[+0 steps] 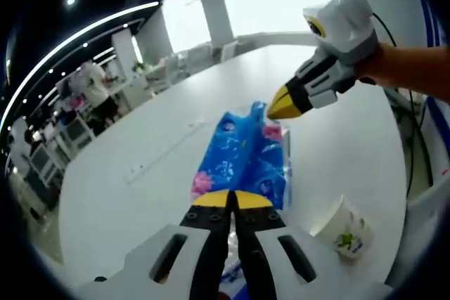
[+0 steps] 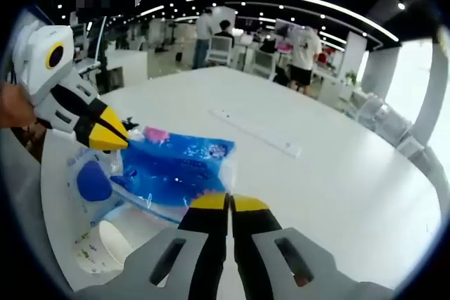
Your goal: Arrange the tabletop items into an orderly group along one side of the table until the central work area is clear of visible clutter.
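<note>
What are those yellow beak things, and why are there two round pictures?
Each beak is a hand-held gripper: a person carries one in each hand, with a camera riding on it. The left gripper view looks along the left hand-held gripper; the right gripper view looks along the right hand-held gripper. Both are pinched shut on the ends of a blue flowery packet above the white table. A paper cup lies tipped over beside it. People are far behind.

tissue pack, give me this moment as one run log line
tissue pack flat on white table | left claw shut at one end | right claw shut at other | paper cup beside
</note>
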A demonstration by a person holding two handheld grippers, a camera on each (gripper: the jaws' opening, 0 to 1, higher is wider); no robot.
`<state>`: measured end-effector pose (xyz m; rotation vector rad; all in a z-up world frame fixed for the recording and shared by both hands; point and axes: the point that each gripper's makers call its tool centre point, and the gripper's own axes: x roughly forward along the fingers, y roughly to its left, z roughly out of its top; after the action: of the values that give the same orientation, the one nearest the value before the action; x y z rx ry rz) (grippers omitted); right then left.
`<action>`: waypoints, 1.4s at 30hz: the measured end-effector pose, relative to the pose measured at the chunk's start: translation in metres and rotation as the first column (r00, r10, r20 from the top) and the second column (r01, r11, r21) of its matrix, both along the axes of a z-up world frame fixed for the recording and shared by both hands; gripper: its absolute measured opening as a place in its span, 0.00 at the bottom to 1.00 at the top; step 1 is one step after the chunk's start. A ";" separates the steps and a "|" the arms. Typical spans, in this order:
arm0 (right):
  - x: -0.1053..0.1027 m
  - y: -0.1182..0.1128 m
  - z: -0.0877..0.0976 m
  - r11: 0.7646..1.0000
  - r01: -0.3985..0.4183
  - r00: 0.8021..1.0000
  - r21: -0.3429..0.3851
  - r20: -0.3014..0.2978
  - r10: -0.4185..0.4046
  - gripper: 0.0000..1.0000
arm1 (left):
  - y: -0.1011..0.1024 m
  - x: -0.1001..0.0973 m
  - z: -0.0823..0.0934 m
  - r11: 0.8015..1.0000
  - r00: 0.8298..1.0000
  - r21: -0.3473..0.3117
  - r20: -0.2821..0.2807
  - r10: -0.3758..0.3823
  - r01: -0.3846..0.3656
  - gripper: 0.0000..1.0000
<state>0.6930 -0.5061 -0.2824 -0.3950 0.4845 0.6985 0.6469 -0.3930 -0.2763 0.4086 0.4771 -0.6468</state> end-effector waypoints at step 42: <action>0.015 -0.129 -0.040 0.961 0.275 0.960 -0.019 -0.057 -0.276 0.02 | -0.120 0.049 -0.043 0.984 0.983 0.005 -0.059 -0.176 0.176 0.00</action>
<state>0.7076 -0.6351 -0.3226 -0.3100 0.5870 0.4382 0.6959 -0.5126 -0.3190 0.4454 0.5038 -0.8295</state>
